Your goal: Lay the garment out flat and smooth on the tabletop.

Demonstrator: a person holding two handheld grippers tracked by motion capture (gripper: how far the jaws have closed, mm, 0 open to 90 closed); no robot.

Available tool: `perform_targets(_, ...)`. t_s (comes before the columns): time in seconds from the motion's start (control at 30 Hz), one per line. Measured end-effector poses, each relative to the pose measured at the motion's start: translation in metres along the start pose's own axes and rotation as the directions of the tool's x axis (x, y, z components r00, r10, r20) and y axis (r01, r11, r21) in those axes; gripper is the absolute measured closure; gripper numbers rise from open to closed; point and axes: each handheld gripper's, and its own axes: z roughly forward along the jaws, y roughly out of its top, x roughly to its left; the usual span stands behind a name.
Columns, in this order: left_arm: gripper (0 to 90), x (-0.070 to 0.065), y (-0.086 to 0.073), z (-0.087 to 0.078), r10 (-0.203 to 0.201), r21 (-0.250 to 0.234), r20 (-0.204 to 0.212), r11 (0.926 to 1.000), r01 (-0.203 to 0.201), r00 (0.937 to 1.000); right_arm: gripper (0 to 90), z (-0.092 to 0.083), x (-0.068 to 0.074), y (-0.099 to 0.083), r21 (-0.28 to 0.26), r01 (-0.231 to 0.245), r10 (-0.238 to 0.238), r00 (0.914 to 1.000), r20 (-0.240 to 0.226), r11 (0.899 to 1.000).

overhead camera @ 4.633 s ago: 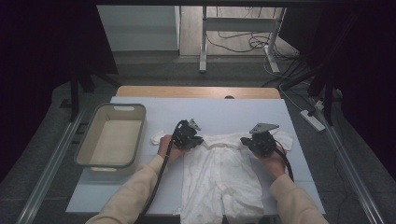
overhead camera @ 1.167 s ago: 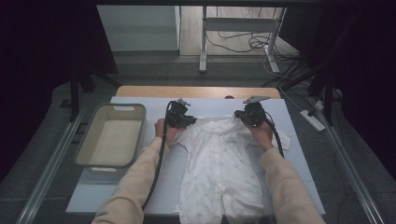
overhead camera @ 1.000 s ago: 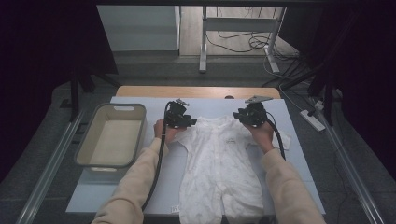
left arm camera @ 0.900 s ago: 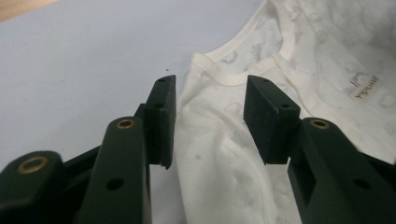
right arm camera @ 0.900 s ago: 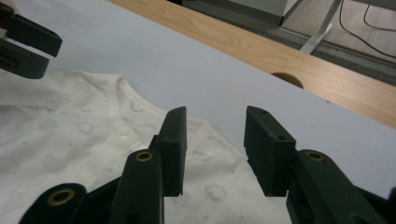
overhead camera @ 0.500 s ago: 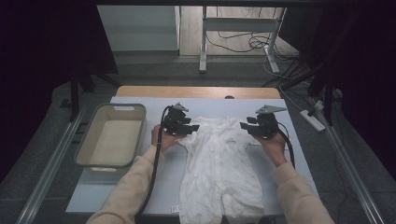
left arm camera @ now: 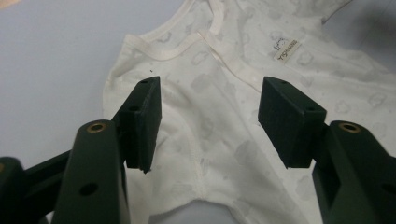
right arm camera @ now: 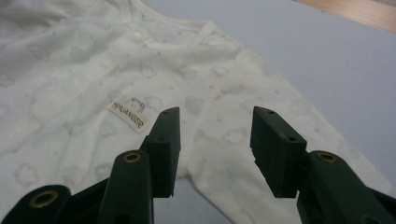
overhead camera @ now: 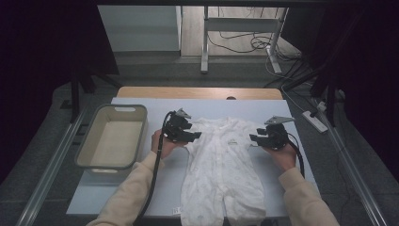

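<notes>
Between the 2 grippers the white baby romper now lies flat on the table, collar away from the person. Both the left gripper and right gripper have just been opening and have drawn outward off the shoulders; nothing sits between their jaws, so spreading looks done, with the sleeves probably next

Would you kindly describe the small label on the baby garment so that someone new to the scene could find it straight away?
On the pale blue table cover a white baby romper lies spread flat. On its chest, below the neckline and beside the front placket, sits a small label. It is the one plain rectangular patch with dark lettering among faint grey cloud prints.
</notes>
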Motion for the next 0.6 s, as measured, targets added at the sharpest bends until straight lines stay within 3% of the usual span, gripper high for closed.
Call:
perform_targets(0.3,38.4,0.001,-0.002,-0.002,-0.01,0.002,0.008,1.0,0.01,0.9999,52.8,-0.014,-0.007,-0.021,0.032,-0.025,0.024,0.9984,0.051,0.999)
perform_targets(0.47,38.1,0.002,-0.002,-0.002,-0.01,0.003,0.011,0.9999,0.01,0.9999,52.4,-0.023,-0.018,-0.033,0.047,-0.07,0.066,0.9953,0.071,0.996)
perform_targets(0.6,38.0,0.001,-0.002,-0.003,-0.002,0.004,0.01,1.0,0.002,0.9999,51.7,-0.026,-0.03,-0.041,0.079,-0.096,0.086,0.9889,0.121,0.992)
